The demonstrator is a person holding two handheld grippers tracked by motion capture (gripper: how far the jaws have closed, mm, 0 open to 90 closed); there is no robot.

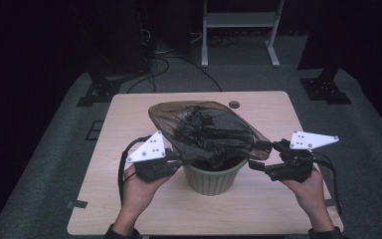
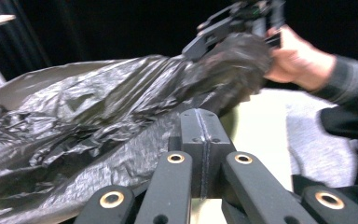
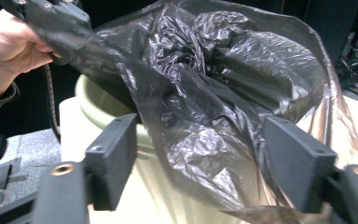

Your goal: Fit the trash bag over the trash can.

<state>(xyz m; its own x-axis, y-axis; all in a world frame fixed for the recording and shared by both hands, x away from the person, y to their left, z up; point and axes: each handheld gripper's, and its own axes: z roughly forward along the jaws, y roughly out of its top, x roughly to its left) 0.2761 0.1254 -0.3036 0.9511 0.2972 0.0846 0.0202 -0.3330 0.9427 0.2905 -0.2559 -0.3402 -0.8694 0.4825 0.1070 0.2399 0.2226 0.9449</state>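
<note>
High view: black plastic bag (image 1: pixel 204 132) draped over green pot (image 1: pixel 213 178) at bench (image 1: pixel 129 114) centre. Left claw (image 1: pixel 179 162) clamped together, bag edge at its tips. Right claw (image 1: pixel 259 157) jaws apart, bag film between them, unpinched.

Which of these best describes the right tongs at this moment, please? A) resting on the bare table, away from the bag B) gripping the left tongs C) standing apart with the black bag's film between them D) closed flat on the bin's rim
C: in the right gripper view the right tongs stand apart, with the black bag hanging between the pads over the green bin.
</note>
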